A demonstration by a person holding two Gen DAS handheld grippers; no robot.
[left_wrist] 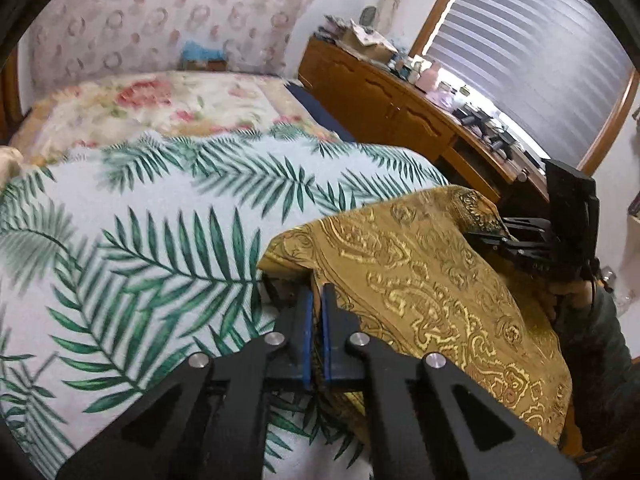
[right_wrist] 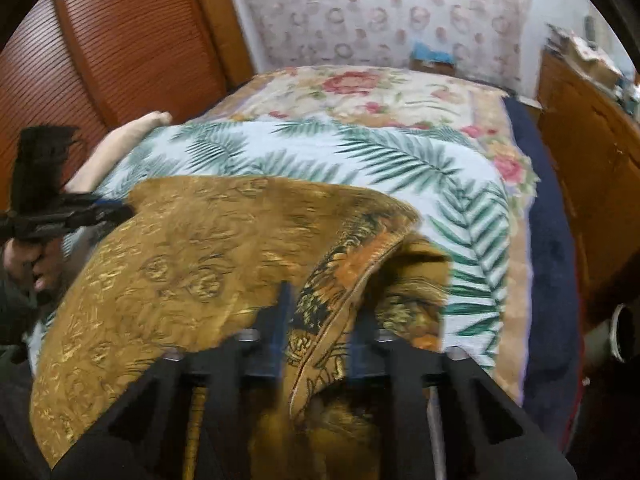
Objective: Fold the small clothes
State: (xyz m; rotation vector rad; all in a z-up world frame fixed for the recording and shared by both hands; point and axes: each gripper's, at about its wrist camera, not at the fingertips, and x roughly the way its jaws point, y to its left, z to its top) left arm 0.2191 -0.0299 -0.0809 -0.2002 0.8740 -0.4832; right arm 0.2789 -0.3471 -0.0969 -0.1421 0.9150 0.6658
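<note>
I've got my left gripper pinching the mustard-gold paisley cloth at lower centre, my right gripper seemingly straddling its edge unclamped; folding has barely begun.

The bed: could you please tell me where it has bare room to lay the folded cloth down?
The palm-leaf sheet lies bare between the gold paisley cloth and the floral blanket, which is bare too up to the wall. It is crowded at the near edge, where the left gripper and right gripper meet the cloth.
</note>
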